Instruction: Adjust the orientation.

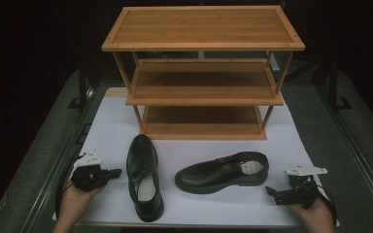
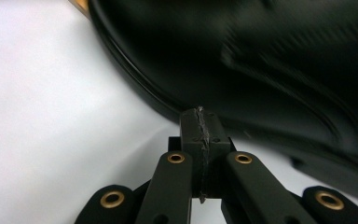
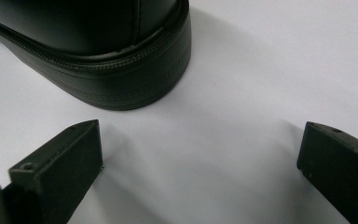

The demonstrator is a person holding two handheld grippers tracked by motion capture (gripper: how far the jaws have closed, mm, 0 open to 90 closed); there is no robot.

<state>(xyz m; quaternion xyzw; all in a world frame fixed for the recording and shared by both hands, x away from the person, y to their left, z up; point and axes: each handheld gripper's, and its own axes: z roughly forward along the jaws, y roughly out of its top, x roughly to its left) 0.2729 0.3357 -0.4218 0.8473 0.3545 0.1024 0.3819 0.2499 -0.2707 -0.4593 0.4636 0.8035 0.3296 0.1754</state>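
High view: two black leather dress shoes on white table sheet [image 1: 281, 141], before bamboo 3-tier rack [image 1: 201, 73]. L gripper [image 1: 118, 172] jaws pressed together, empty, beside left shoe [image 1: 144, 177]. R gripper [image 1: 271, 191] spread wide near right shoe [image 1: 223, 172] heel. Approach stage; next probably needs L opening to grasp.

- Two black leather dress shoes: one [image 1: 144, 177] pointing away, one [image 1: 222, 172] lying crosswise.
- One three-tier bamboo shoe rack [image 1: 203, 29].
- Two hand-held grippers: left [image 1: 117, 172], right [image 1: 270, 191].
- One white bench [image 1: 291, 145].
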